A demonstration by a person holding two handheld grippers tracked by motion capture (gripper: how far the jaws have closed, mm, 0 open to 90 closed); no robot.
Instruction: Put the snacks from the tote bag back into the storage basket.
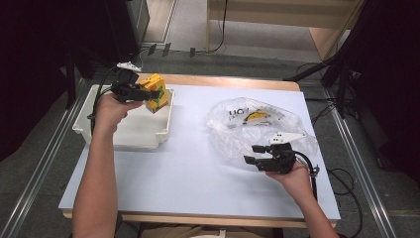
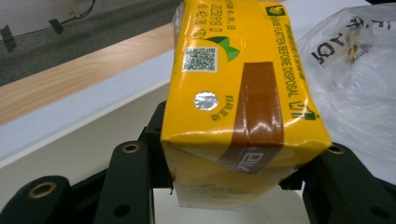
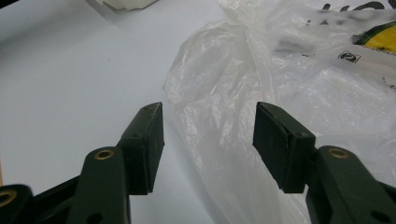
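A yellow drink carton is clamped between the jaws of the left hand-held gripper and held above the far right corner of a white plastic tray at the left of the table. The right hand-held gripper is held with its jaws well apart, nothing gripped, a fold of a clear plastic bag lying between the pads. A second yellow pack is seen inside the bag.
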